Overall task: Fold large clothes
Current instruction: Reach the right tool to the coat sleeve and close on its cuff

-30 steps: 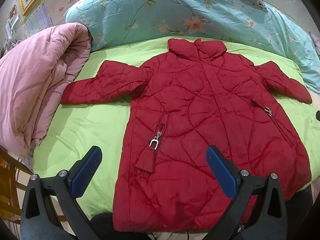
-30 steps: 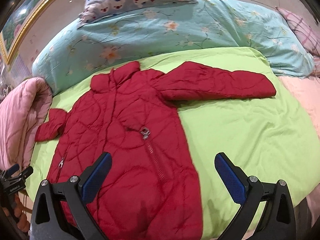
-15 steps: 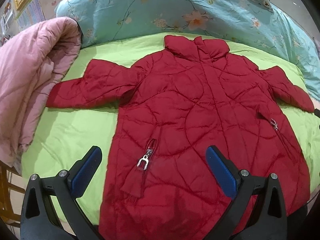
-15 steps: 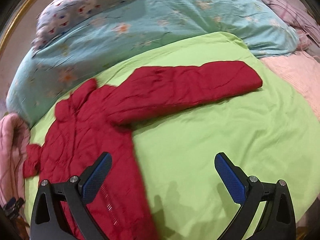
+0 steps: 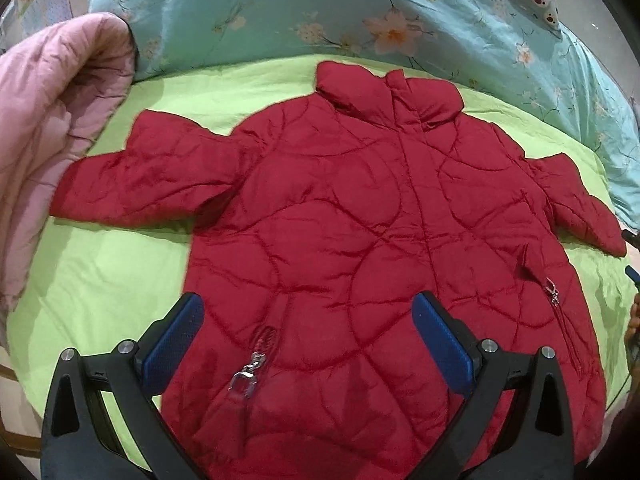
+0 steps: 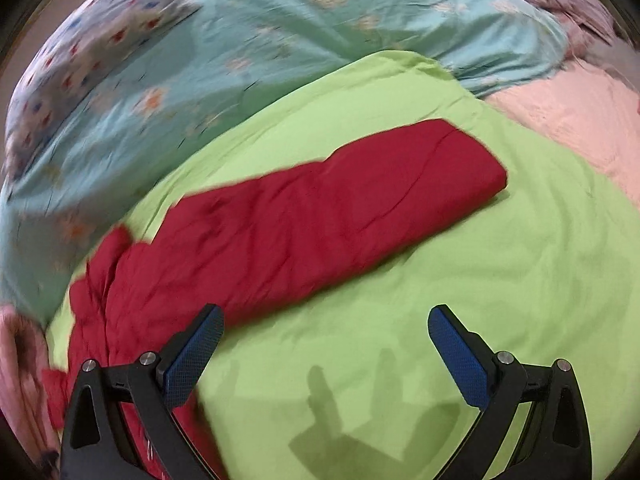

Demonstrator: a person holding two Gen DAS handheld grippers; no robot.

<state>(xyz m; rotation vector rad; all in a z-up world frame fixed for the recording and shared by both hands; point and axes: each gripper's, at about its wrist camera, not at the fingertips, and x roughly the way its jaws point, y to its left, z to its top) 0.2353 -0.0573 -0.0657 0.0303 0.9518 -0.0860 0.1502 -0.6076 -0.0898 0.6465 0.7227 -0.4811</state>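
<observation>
green bedsheet — blue floral quilt, apparently.

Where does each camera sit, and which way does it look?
Left wrist: above the coat's hem, facing the collar; the open left tool shows over the red coat.
Right wrist: beside the coat, facing its outstretched sleeve; the open right tool hangs over the green sheet.
Shared: coat, sheet, blue floral quilt.

Warm, fairly bright indoor light falls from above. The left wrist view is sharp; the right wrist view is smeared by motion blur, worst on the blue floral quilt. Both bend strongly toward dark corners. The right tongs cast a soft shadow on the green sheet.
</observation>
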